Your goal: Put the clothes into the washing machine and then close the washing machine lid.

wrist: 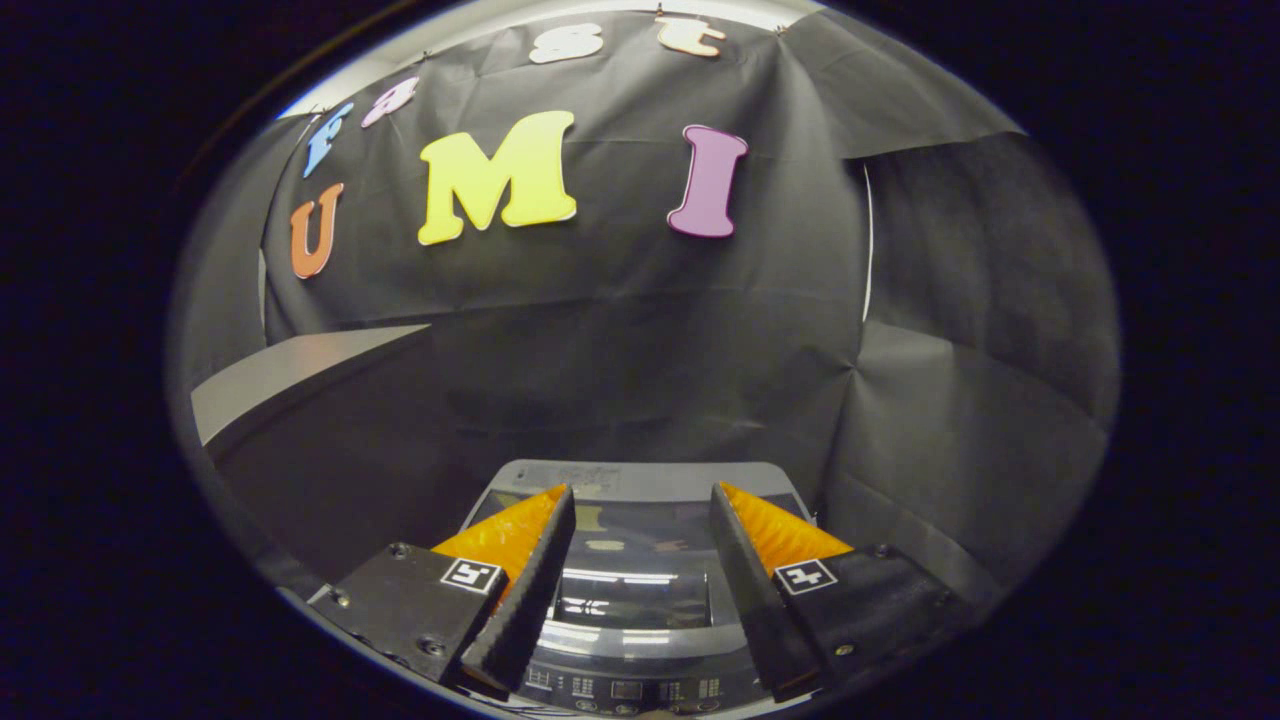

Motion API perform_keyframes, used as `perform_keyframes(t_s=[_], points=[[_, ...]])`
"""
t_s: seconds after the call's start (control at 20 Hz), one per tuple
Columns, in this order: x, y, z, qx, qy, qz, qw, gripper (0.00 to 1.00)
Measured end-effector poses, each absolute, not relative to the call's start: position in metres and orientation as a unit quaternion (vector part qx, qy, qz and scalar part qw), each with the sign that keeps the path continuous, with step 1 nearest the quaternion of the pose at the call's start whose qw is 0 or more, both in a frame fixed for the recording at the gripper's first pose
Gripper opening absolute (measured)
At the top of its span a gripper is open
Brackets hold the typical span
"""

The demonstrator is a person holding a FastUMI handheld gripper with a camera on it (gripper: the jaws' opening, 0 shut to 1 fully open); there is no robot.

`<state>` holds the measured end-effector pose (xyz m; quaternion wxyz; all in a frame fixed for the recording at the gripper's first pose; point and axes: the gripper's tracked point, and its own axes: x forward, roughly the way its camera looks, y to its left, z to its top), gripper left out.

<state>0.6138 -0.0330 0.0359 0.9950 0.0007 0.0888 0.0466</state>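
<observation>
**Open gripper held over the closed washing machine**

The gripper [640, 495] hangs with its fingers spread wide and nothing between them; the ribbed black pads [530, 580] face each other across a broad gap, with orange backing on the outer sides. Through that gap, directly below and just ahead of the fingertips, lies the washing machine [640, 480]. Its dark glossy lid [635, 590] sits flat and shut, catching reflections of the light above. The control panel [625, 688], with rows of small buttons, runs along the near edge under the base of the fingers. The machine's grey back edge lies just beyond the fingertips.

Past that back edge the black cloth wall [620, 330] rises close behind the machine, and it folds round on the right into a second creased panel. To the left of the fingers, a pale grey ledge [290, 375] slants along the wall. Above the lid, between the fingers, the space is free. No clothes can be made out.
</observation>
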Motion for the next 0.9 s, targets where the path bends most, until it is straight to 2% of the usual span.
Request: perform_keyframes(t_s=[0.45,0.9], points=[[0.505,-0.031,-0.012,-0.014,0.116,0.045,0.992,0.86],[0.303,-0.003,0.008,-0.018,0.052,-0.006,0.998,0.86]])
